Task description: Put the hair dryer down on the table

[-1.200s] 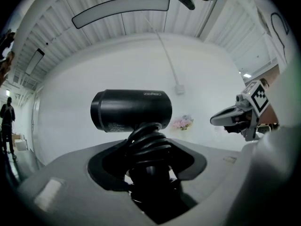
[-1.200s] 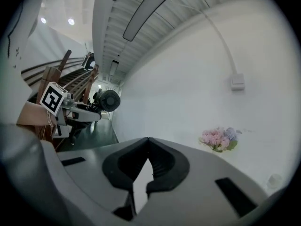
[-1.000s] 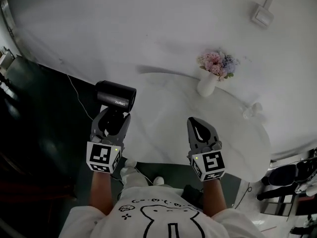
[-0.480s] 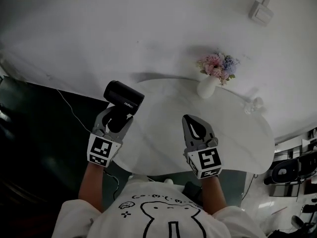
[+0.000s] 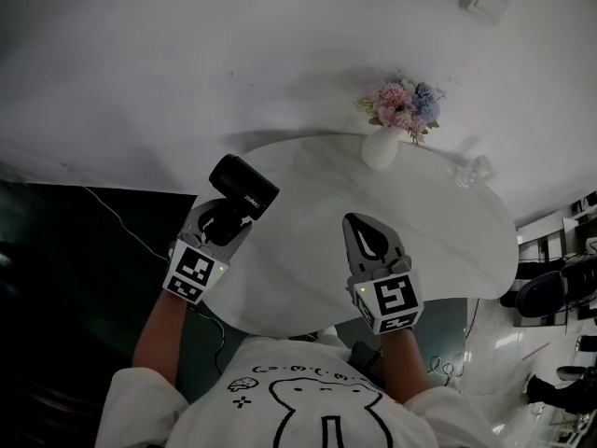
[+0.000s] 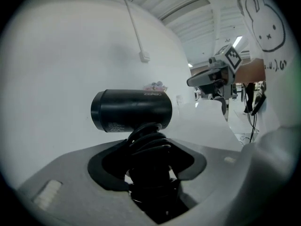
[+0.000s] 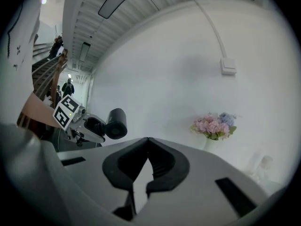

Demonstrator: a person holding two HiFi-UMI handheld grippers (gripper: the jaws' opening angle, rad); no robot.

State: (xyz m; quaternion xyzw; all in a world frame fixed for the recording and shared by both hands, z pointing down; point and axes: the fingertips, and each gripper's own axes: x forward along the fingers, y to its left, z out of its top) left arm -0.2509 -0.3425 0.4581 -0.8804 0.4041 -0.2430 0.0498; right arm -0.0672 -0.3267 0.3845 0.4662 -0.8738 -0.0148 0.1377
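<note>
My left gripper (image 5: 221,224) is shut on the handle of a black hair dryer (image 5: 243,187), whose barrel points up and away over the left edge of the white oval table (image 5: 438,241). In the left gripper view the hair dryer's barrel (image 6: 131,110) lies crosswise above the jaws, its handle and coiled cord clamped between them. My right gripper (image 5: 366,234) hovers over the table's middle with its jaws shut and nothing in them. From the right gripper view the hair dryer (image 7: 116,123) shows at the left, held by the left gripper (image 7: 89,126).
A white vase of pink and blue flowers (image 5: 399,112) stands at the table's far edge, with a small clear object (image 5: 474,170) to its right. A white wall rises behind. Dark floor lies left of the table, with a thin cable (image 5: 117,220) across it.
Both grippers have come forward over the table. The hair dryer has moved right, from over the dark floor to over the table's left edge.
</note>
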